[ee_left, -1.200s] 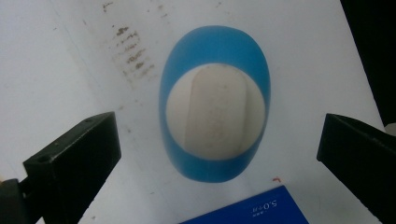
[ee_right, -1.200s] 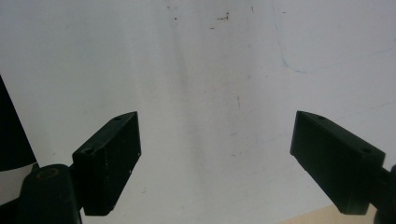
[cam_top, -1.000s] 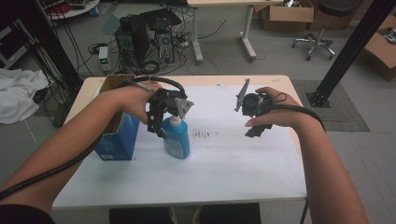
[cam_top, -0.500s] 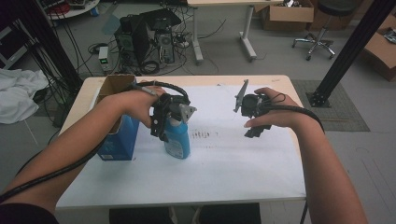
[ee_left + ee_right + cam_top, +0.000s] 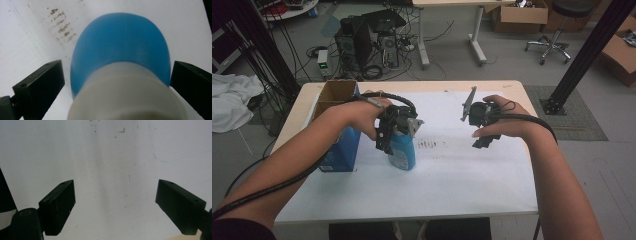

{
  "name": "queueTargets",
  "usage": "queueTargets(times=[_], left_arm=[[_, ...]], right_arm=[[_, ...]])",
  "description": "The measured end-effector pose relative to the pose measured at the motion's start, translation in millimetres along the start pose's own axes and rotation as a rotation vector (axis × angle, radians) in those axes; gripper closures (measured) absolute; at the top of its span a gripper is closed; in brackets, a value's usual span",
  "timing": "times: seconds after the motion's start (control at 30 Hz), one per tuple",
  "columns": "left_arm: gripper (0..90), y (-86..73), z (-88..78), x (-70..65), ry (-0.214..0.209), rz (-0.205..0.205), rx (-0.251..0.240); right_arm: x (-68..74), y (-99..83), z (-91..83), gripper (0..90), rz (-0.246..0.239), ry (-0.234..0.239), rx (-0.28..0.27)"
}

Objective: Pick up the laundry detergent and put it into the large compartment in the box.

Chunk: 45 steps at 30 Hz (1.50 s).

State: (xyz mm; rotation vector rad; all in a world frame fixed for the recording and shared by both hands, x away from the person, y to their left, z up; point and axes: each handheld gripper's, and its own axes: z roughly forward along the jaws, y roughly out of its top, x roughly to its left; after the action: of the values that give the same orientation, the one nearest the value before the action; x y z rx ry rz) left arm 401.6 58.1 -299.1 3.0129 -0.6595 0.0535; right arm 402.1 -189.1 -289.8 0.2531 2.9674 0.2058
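Bottle: blue bottle (image 5: 402, 150) with a white cap (image 5: 127, 97), standing upright on the paper (image 5: 447, 170), left of the table's middle, just right of the box
Bottle shape: rounded shoulders, smooth plastic; what it holds I cannot tell
Left gripper: left gripper (image 5: 393, 131) sits over the bottle's top, pointing down; in the left gripper view its jaws stand apart on either side of the bottle with a gap on each side, not pressing it
Right gripper: right gripper (image 5: 479, 125) hangs above the paper on the right, well apart from the bottle; jaws spread wide with nothing between them
Box: blue carton (image 5: 337, 125) with a brown cardboard inside, top flaps open, at the table's left edge, touching or just beside the bottle; its contents are hidden from here
Paper: white sheet covering most of the tabletop, matte, with a patch of small dark smudges (image 5: 428, 144) just right of the bottle and faint blue pen lines (image 5: 160, 157) in the right gripper view
Table: pale wood top (image 5: 512, 87), rounded corners, showing round the sheet's edges
Cables: thick black cable (image 5: 272, 187) trails back along the left forearm
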Motion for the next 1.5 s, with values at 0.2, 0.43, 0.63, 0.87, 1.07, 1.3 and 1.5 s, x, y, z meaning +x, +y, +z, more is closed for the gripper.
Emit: queueTargets(times=[0.2, 0.43, 0.63, 0.87, 1.07, 1.3, 1.5], left_arm=[[2.5, -0.3, 0.0, -0.2, 0.016, 0.002, -0.004], [7.9, 3.4, -1.9, -0.8, 0.021, 0.014, 0.010], [13.8, 2.9, -1.9, -1.8, 0.022, 0.012, 0.019], [16.7, 2.9, -2.9, -1.3, 0.018, 0.009, 0.032], [20.4, 2.4, -1.4, -0.7, 0.014, 0.010, 0.042], [24.9, 1.0, -0.1, -1.2, -0.006, 0.003, 0.035], [28.8, 2.0, -1.3, -0.9, -0.005, 0.015, 0.043]], right_arm=[[0.6, -1.5, 0.1, 16.3, 0.000, -0.001, -0.002], [1.3, -2.0, 1.3, 16.3, 0.004, -0.002, -0.002], [1.4, -2.9, 2.1, 16.3, 0.001, -0.004, -0.008], [1.4, -1.7, 2.4, 16.3, 0.004, -0.004, -0.005], [1.4, -0.8, 4.2, 16.3, 0.003, -0.002, -0.011], [0.7, -0.8, 3.6, 16.3, 0.006, -0.005, -0.003], [0.6, -0.7, 4.5, 16.3, 0.005, -0.005, -0.004]])
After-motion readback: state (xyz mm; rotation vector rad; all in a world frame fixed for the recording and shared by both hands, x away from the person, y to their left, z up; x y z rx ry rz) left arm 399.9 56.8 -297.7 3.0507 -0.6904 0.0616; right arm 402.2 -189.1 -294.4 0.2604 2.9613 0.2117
